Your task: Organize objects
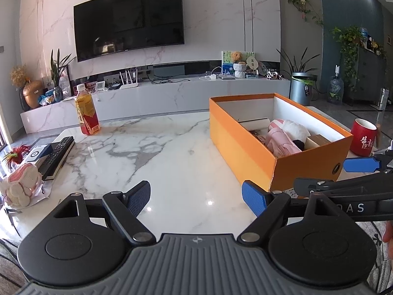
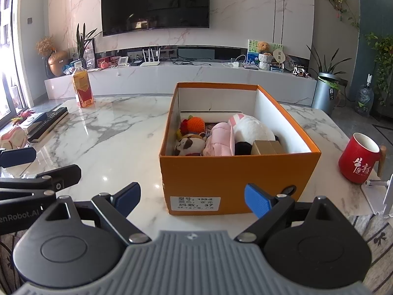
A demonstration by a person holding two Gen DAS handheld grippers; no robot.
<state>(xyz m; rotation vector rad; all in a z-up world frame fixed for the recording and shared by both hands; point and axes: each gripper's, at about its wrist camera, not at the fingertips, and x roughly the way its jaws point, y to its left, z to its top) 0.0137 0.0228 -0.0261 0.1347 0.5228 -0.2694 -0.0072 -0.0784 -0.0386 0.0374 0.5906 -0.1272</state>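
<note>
An orange shoebox (image 2: pixel 231 169) stands open on the marble table (image 2: pixel 110 137), holding several soft toys: an orange knitted one (image 2: pixel 195 124), a brown-and-white plush (image 2: pixel 190 145), a pink plush (image 2: pixel 221 139), a white plush (image 2: pixel 253 130) and a small tan box (image 2: pixel 269 147). My right gripper (image 2: pixel 192 200) is open just in front of the box's near end, nothing between its blue pads. My left gripper (image 1: pixel 196 198) is open over bare table, left of the orange shoebox (image 1: pixel 245 145). The right gripper's fingers (image 1: pixel 358 166) show at the left wrist view's right edge.
A yellow drink bottle (image 1: pixel 86 111) stands at the table's far left. A remote control (image 1: pixel 57 154), a small blue-white box (image 1: pixel 36 153), a feathered toy (image 1: pixel 14 156) and a pink knitted item (image 1: pixel 21 188) lie at the left edge. A red mug (image 2: pixel 359 157) sits right of the box.
</note>
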